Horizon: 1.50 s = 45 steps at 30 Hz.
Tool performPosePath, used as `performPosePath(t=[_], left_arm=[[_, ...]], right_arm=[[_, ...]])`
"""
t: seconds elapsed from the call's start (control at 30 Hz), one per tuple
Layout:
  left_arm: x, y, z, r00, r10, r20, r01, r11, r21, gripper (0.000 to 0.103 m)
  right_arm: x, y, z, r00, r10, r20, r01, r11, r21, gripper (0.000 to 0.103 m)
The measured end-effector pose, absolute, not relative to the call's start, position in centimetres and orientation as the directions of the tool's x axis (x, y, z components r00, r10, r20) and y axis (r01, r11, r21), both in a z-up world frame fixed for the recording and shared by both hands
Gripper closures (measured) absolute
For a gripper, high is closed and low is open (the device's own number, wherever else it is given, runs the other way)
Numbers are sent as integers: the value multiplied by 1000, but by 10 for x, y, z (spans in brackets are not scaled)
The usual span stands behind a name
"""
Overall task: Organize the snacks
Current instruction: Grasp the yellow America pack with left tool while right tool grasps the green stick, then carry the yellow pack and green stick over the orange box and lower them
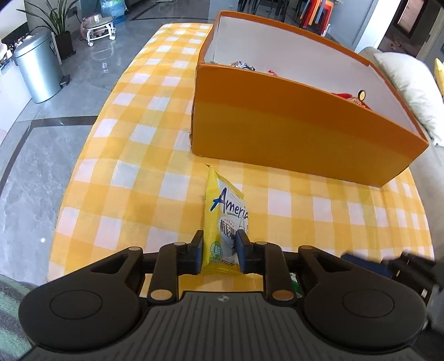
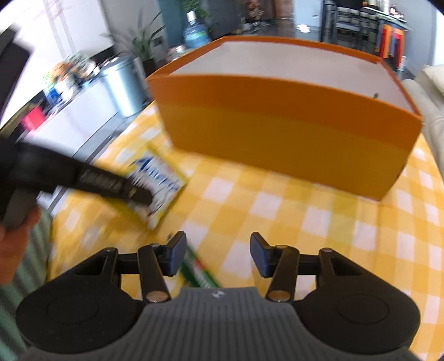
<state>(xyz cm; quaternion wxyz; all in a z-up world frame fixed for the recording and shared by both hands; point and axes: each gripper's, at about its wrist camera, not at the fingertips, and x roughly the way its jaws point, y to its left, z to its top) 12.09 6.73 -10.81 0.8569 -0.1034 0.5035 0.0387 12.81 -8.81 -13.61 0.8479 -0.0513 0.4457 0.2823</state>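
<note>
A yellow and white snack packet (image 1: 226,205) lies on the checked cloth just in front of the orange box (image 1: 291,133). My left gripper (image 1: 219,238) stands over its near end with a narrow gap. The packet shows in that gap and the pads do not press it. In the right wrist view the same packet (image 2: 163,177) is blurred under the left gripper (image 2: 141,197). My right gripper (image 2: 217,250) is open and holds nothing, facing the orange box (image 2: 277,138). A green packet (image 2: 199,275) lies below its left finger. Several wrapped snacks (image 1: 244,65) sit inside the box.
The yellow checked tablecloth (image 1: 138,172) covers the table, whose left edge drops to a grey floor. A metal bin (image 1: 38,66) and a potted plant (image 1: 59,25) stand beyond it. A pale cushion (image 1: 410,89) lies to the right of the box. A hand (image 2: 16,230) holds the left gripper.
</note>
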Motion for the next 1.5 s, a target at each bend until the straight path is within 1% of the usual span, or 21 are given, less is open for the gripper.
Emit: performPosePath(t=[0.13, 0.2, 0.33, 0.4, 0.47, 0.5, 0.57, 0.67, 1.0, 1.27, 1.5], left_arm=[[122, 63, -107, 517, -35, -855, -146, 981, -128, 78], [122, 59, -106, 527, -36, -849, -130, 984, -122, 80], [123, 55, -104, 547, -42, -836, -115, 986, -124, 82], [124, 53, -105, 548, -45, -835, -111, 986, -126, 88], [125, 53, -105, 546, -55, -836, -110, 985, -137, 90], [124, 52, -105, 547, -59, -835, -108, 984, -140, 91], [124, 52, -105, 550, -59, -833, -108, 984, -141, 92], [124, 50, -105, 549, -52, -834, -111, 985, -135, 92], [115, 35, -99, 558, -49, -828, -83, 990, -114, 93], [107, 18, -84, 583, -65, -810, -42, 993, -110, 93], [104, 9, -66, 623, -67, -779, -27, 994, -107, 93]], right_arm=[[116, -82, -142, 401, 429, -809, -577, 804, 141, 54], [114, -77, -144, 397, 419, -817, -591, 798, 122, 56], [116, -70, -146, 402, 412, -818, -600, 793, 104, 65], [118, -66, -147, 393, 413, -822, -603, 790, 109, 70], [118, -61, -149, 375, 413, -830, -614, 781, 111, 81], [117, -60, -150, 373, 411, -832, -619, 778, 106, 82], [115, -58, -150, 379, 403, -833, -632, 770, 86, 83], [116, -62, -149, 377, 399, -836, -621, 779, 92, 83], [127, -97, -142, 428, 294, -855, -488, 871, 55, 84], [129, -117, -123, 476, 260, -840, -428, 903, 37, 84], [126, -132, -101, 522, 265, -810, -398, 916, 43, 84]])
